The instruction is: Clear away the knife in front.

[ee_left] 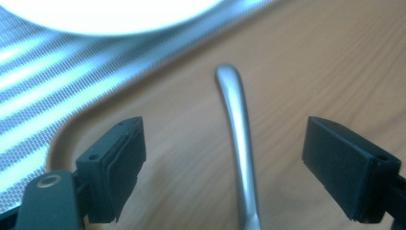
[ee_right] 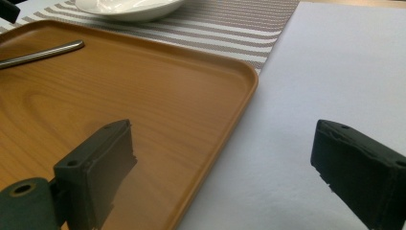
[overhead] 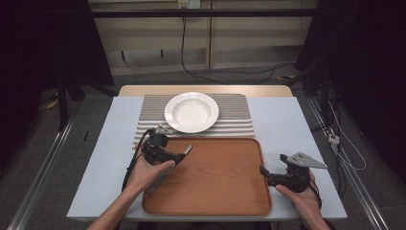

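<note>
On the pale table (overhead: 100, 158), fronting dim walls and floor cables, a wooden tray (overhead: 215, 191) is lying below a striped mat (overhead: 234, 108) bearing a white plate (overhead: 191, 111); my left gripper (ee_left: 225, 167) is gaping wide astride the metal handle (ee_left: 239, 139) on the tray, touching nothing, while my right gripper (ee_right: 220, 177) is hovering open and empty over the tray's right rim

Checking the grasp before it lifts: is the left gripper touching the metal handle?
Apart. The left gripper view shows the metal handle between the open left gripper with wood on both sides.

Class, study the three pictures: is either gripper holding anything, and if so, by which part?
Nothing is held. The left gripper is open, its fingers straddling the slim silver metal utensil handle without touching it. The right gripper is open and empty.
</note>
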The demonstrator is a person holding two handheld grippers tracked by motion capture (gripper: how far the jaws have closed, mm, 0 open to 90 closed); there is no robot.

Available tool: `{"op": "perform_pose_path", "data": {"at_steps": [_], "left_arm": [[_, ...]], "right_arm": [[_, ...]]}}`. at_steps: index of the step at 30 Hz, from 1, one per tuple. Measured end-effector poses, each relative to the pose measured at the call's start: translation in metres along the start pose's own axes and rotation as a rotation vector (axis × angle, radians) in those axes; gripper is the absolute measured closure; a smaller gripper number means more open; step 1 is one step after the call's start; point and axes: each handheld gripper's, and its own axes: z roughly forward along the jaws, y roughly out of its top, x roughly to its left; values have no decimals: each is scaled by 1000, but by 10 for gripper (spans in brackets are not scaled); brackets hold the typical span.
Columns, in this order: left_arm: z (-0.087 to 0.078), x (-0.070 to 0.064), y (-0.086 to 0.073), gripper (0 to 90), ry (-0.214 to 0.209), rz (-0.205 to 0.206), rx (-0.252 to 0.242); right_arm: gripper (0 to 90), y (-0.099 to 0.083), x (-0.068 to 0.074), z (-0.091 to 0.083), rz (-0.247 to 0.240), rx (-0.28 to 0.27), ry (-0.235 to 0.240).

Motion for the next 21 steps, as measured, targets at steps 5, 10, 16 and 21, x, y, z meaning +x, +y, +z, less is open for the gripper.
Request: {"op": "perform_pose_path", "data": {"at_steps": [5,10,16,21], "left_arm": [[-3,-10,1,154,-46,54,-48],[-3,-15,1,299,-68,95,-57],[5,-23,-2,579,-98,133,-49],[14,-24,-4,865,-101,115,-25]], "right_arm": [[72,0,1,0,-6,-1,1],[72,0,0,0,-9,3,-5],[72,1,2,0,-15,2,-10],[72,1,3,0,-15,2,-11]]}}
